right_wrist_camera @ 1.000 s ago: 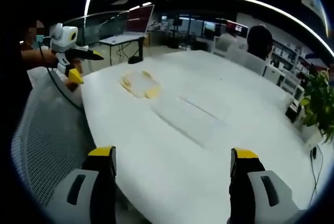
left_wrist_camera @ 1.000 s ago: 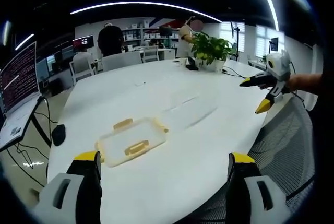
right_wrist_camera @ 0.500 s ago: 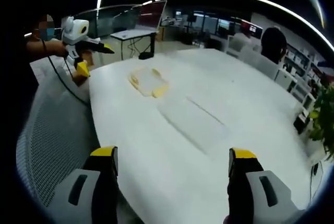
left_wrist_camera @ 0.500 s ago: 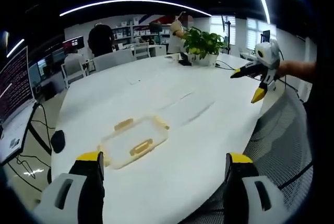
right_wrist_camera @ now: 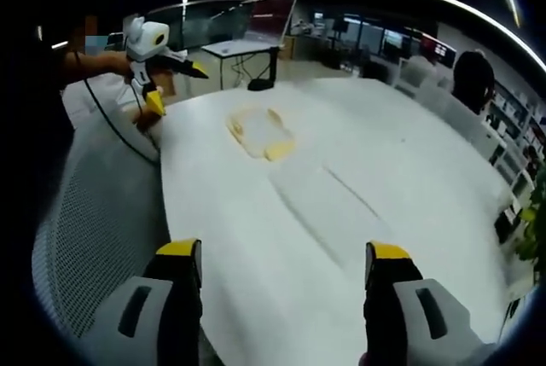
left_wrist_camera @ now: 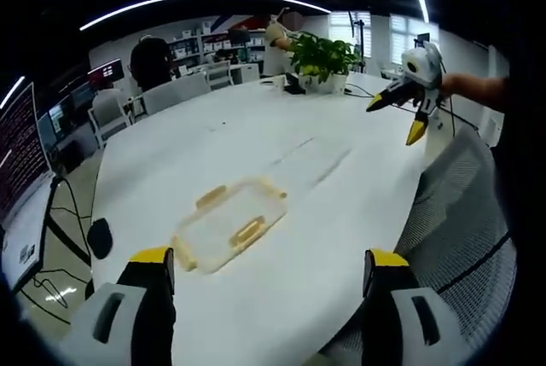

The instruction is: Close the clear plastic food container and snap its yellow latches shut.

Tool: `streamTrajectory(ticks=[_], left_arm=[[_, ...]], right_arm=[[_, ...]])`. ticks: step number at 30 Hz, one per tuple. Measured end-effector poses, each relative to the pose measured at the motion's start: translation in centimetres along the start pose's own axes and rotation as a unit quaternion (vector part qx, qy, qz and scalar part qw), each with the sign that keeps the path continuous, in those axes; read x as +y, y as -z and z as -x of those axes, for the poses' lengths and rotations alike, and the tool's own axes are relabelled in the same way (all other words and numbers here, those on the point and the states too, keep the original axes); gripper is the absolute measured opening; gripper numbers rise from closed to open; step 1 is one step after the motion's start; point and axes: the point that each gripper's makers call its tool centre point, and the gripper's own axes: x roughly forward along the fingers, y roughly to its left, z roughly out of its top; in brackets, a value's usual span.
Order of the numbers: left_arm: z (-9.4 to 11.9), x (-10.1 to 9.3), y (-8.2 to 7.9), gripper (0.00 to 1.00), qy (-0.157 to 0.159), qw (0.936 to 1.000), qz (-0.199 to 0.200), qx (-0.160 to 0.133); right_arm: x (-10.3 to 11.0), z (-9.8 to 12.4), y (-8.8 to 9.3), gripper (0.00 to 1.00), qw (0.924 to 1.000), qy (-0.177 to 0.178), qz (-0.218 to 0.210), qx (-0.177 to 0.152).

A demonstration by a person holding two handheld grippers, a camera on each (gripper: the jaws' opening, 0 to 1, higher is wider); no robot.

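A clear, shallow rectangular plastic food container (left_wrist_camera: 229, 223) with yellow latches (left_wrist_camera: 247, 231) lies flat on the smooth white oval surface (left_wrist_camera: 281, 144), near its edge on the person's side. A flat clear lid (left_wrist_camera: 314, 158) lies apart from it. The left tongs (left_wrist_camera: 264, 276) and the right tongs (right_wrist_camera: 281, 268) hover above the surface, both spread, holding nothing.

Before you: large white oval table (left_wrist_camera: 256, 140), glossy top. Clear container (left_wrist_camera: 229, 223) with yellow latches (left_wrist_camera: 247, 231) lies flat on it near your edge, toward your left side. Clear lid (left_wrist_camera: 316, 159) lies flat beyond it, apart, nearer table middle. Potted green plant (left_wrist_camera: 322, 57) stands at far end, dark cables and small items beside it.
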Motion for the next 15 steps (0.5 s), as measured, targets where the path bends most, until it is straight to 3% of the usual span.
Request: streamTrajectory(ticks=[15], left_arm=[[-0.1,2.4,0.4,0.79,0.021,0.9983,-0.047,0.029]], right_arm=[[-0.5,-1.9,-2.5,0.69,0.9975,-0.045,0.053,0.009]])
